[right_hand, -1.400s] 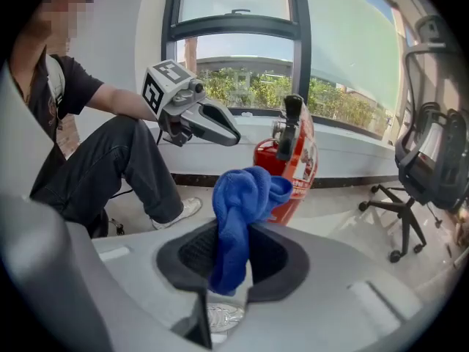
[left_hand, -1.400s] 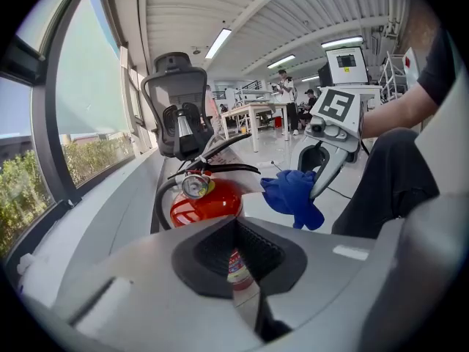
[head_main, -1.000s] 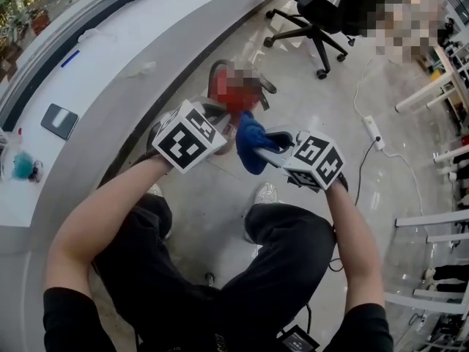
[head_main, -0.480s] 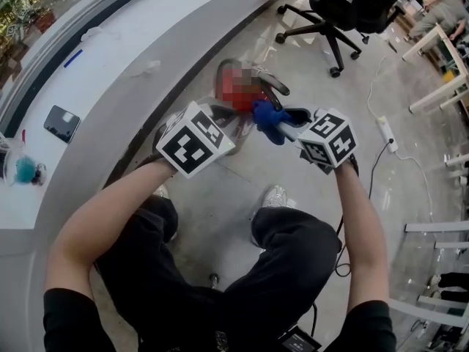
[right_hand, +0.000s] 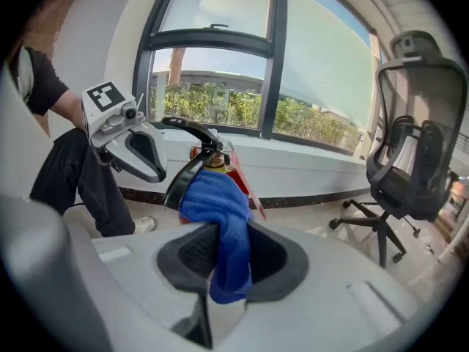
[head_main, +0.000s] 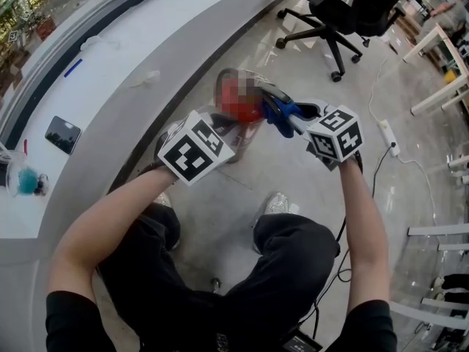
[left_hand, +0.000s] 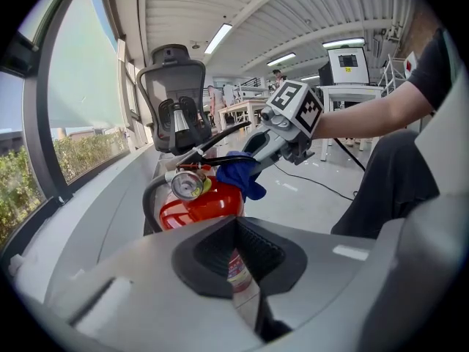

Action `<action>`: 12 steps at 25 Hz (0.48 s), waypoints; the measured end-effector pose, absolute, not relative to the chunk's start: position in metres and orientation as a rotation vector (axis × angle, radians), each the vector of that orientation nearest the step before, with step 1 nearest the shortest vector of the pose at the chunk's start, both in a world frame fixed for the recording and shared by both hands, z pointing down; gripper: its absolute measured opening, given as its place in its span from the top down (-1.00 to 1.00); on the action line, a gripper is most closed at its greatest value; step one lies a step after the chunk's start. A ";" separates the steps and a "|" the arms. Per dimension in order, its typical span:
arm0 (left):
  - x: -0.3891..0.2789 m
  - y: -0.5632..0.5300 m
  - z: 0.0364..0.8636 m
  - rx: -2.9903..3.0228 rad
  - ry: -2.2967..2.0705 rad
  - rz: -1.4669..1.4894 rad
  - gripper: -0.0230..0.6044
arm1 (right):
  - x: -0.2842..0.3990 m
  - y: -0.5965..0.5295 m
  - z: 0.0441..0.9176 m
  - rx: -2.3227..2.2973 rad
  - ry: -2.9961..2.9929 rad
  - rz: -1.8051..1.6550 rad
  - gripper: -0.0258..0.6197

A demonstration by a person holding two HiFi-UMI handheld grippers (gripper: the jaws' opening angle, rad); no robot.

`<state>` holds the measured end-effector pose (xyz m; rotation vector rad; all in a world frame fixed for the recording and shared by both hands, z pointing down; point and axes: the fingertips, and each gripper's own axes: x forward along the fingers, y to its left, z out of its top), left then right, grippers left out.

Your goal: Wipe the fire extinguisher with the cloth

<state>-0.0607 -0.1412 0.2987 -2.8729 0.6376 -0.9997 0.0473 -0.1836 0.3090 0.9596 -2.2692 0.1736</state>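
Note:
The red fire extinguisher [head_main: 242, 97] stands on the floor next to the curved counter; its red body [left_hand: 201, 205], gauge [left_hand: 185, 185] and black lever fill the left gripper view. My left gripper [head_main: 223, 127] points at its lower body. Its jaws [left_hand: 236, 233] stand a little apart, and the labelled cylinder shows through the gap, with nothing pinched. My right gripper [head_main: 284, 114] is shut on a blue cloth [right_hand: 216, 204]. The bunched cloth [head_main: 277, 116] rests against the extinguisher's top, by the lever and hose [right_hand: 183, 174].
A white curved counter [head_main: 95, 86] with a dark phone [head_main: 61, 134] runs along the left. A black office chair [head_main: 344, 6] stands beyond the extinguisher. A power strip and cable [head_main: 387, 138] lie on the floor at right, near white table legs. My knees and shoe [head_main: 277, 204] are below.
The right gripper has carried the blue cloth up and to the right, from the extinguisher's near side to its top by the lever. The left gripper has stayed put.

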 end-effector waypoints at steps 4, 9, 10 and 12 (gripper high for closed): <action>-0.061 -0.145 0.297 -2.875 0.643 -0.990 0.91 | 0.050 -0.201 0.299 0.987 -2.300 0.182 0.67; -0.065 -0.147 0.296 -2.882 0.667 -0.985 0.91 | 0.044 -0.213 0.290 1.011 -2.308 0.164 0.67; -0.065 -0.146 0.295 -2.882 0.666 -0.987 0.91 | 0.043 -0.211 0.291 1.006 -2.307 0.168 0.67; -0.065 -0.144 0.295 -2.878 0.655 -0.990 0.91 | 0.042 -0.201 0.296 0.987 -2.306 0.190 0.67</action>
